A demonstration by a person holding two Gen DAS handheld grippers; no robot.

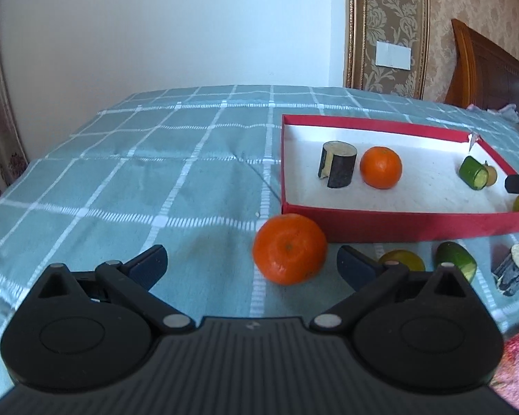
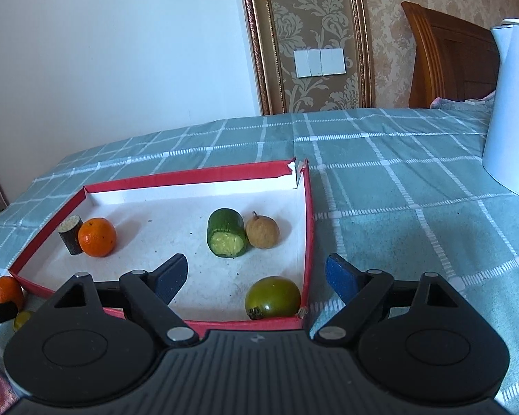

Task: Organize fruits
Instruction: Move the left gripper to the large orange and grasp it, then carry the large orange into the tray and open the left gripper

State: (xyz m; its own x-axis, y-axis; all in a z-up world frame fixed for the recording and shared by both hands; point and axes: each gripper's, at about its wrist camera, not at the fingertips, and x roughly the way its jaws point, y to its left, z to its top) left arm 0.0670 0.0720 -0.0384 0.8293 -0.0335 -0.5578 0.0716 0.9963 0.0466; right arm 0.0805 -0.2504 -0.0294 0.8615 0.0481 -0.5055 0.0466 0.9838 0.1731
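L gripper (image 1: 252, 267) held wide open, empty, w/ round orange mandarin (image 1: 289, 249) between jaws on teal checked cloth (image 1: 155, 173). R gripper (image 2: 256, 277) likewise wide open, empty, over shallow red cardboard tray (image 2: 308, 228).

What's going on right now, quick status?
Left gripper open, empty, jaws framing loose orange. Right gripper open, empty, over red box. Nothing between jaws and orange.

White wall (image 2: 121, 52), gilt-framed damask panel (image 2: 311, 34) with switch plate (image 2: 319, 63), wooden headboard (image 2: 449, 58), teal checked bedspread (image 2: 380, 159).
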